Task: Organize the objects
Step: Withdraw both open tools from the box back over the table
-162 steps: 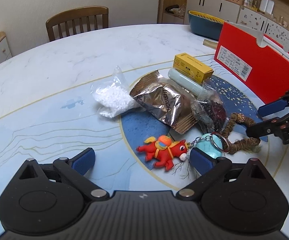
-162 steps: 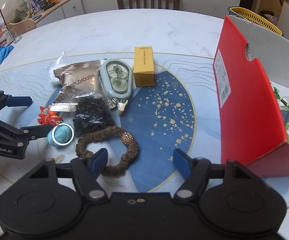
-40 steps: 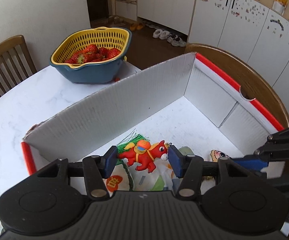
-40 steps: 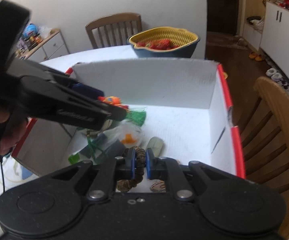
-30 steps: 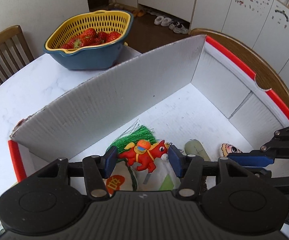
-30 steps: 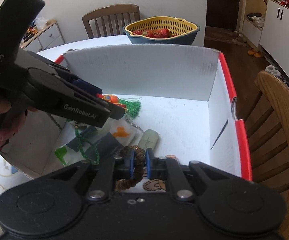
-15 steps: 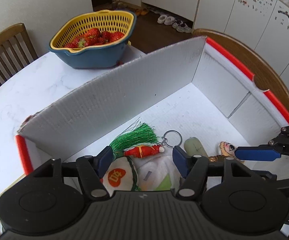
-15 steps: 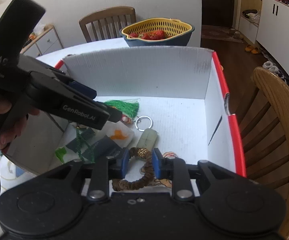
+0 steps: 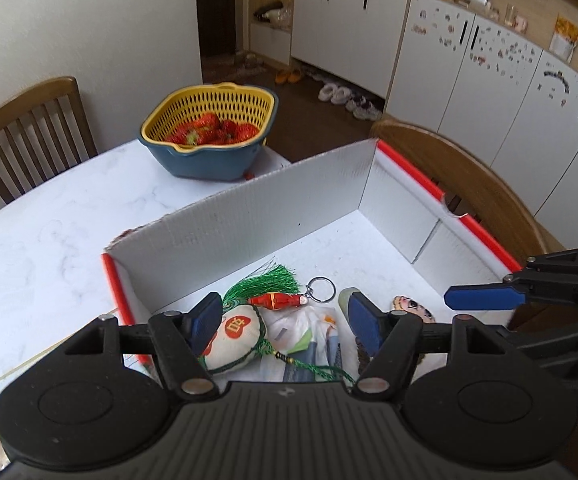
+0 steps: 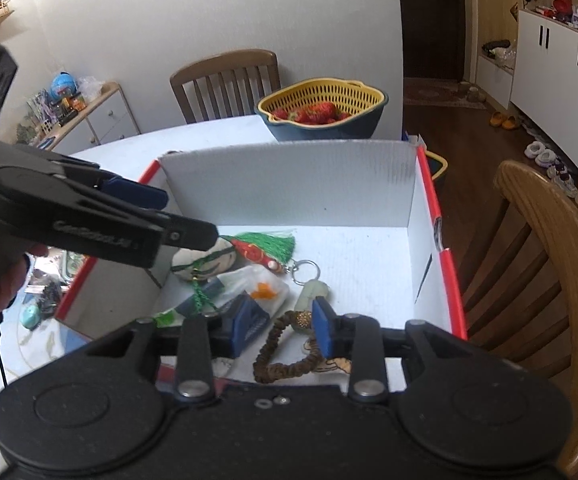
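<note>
Left claw (image 9: 285, 320) above box (image 9: 249, 220), jaws opening, empty; horse keychain (image 9: 277, 301) lies inside. Right claw (image 10: 285, 322) opening narrowly; scrunchie (image 10: 279, 350) on box floor below, released.

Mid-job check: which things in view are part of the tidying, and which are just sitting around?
Part of the job:
- red-edged cardboard box
- red horse keychain, lying in the box
- brown hair tie, lying in the box
- left gripper and right gripper, both opening, nothing pinched

Just lying about:
- strawberry basket
- wooden chair
</note>
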